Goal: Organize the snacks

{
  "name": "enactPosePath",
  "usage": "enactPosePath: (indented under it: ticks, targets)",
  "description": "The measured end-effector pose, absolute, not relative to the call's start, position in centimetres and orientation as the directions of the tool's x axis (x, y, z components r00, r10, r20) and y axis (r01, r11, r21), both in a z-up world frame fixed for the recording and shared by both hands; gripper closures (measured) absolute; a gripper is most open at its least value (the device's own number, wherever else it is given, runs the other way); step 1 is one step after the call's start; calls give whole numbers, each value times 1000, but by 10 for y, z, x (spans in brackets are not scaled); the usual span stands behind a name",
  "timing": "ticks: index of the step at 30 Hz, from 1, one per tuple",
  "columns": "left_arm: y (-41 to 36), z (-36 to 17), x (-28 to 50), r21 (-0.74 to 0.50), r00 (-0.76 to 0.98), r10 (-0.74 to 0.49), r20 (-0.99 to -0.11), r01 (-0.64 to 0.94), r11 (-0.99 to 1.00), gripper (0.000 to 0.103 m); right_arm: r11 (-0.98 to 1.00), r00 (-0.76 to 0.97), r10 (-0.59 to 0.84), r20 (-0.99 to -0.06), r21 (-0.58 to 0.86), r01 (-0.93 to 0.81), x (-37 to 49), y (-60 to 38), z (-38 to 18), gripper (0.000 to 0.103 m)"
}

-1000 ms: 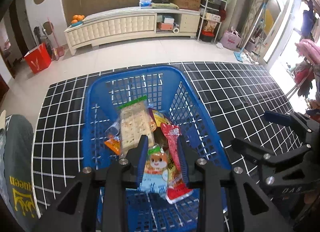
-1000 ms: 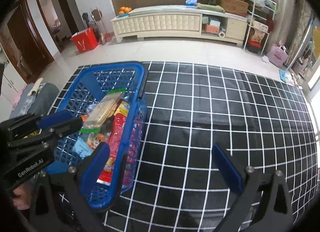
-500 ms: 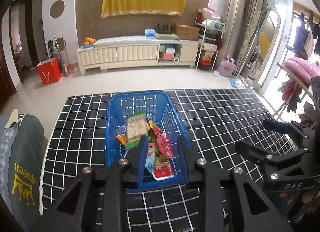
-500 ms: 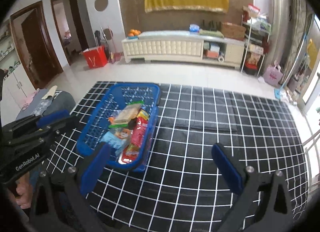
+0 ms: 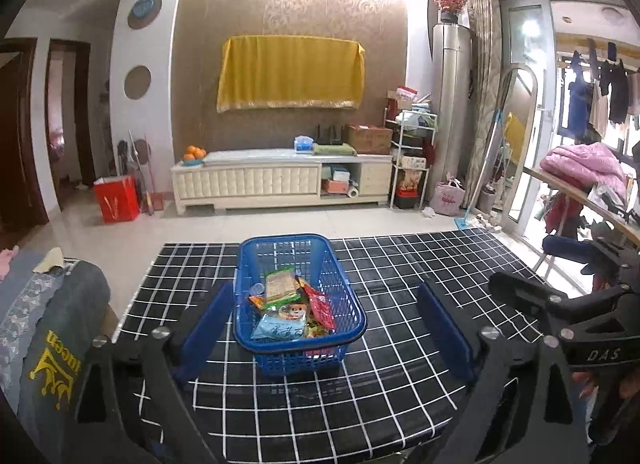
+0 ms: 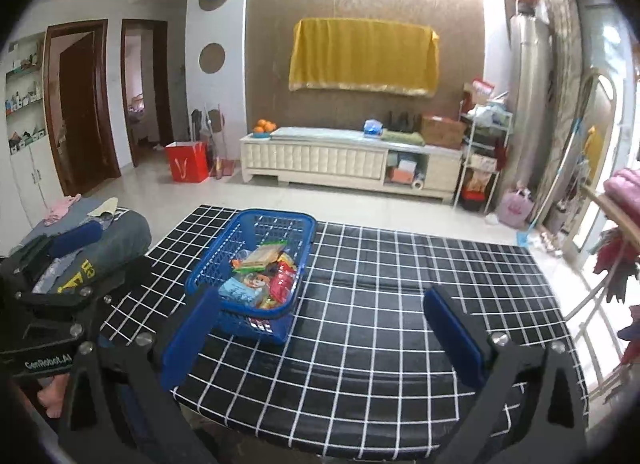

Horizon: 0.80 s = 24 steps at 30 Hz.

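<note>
Both my claws had pulled back from the basket (image 5: 300,296) with its snacks (image 5: 290,314). My left claw (image 5: 324,324) was opening, empty; my right claw (image 6: 320,332) stood wide, empty. That basket lay ahead of the left claw, long axis pointing away, and ahead-left of the right.
</note>
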State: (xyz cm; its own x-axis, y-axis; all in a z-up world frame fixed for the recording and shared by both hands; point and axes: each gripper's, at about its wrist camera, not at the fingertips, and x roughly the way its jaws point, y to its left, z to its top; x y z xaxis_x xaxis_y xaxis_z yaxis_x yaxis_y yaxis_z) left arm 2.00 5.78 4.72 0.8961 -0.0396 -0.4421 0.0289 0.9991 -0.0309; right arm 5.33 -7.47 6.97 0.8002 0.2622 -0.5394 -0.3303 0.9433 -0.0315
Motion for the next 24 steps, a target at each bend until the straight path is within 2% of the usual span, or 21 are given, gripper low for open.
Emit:
enactPosePath:
  ticks: [2, 24]
  targets:
    - [52, 48, 5, -8, 909, -16, -416, 13, 1000, 1, 947, 812, 252, -526, -39, -319, 43, -78, 69, 0]
    - [32, 40, -24, -8, 902, -51, -429, 52, 999, 1, 962, 826, 222, -519, -19, -271, 12, -96, 66, 0]
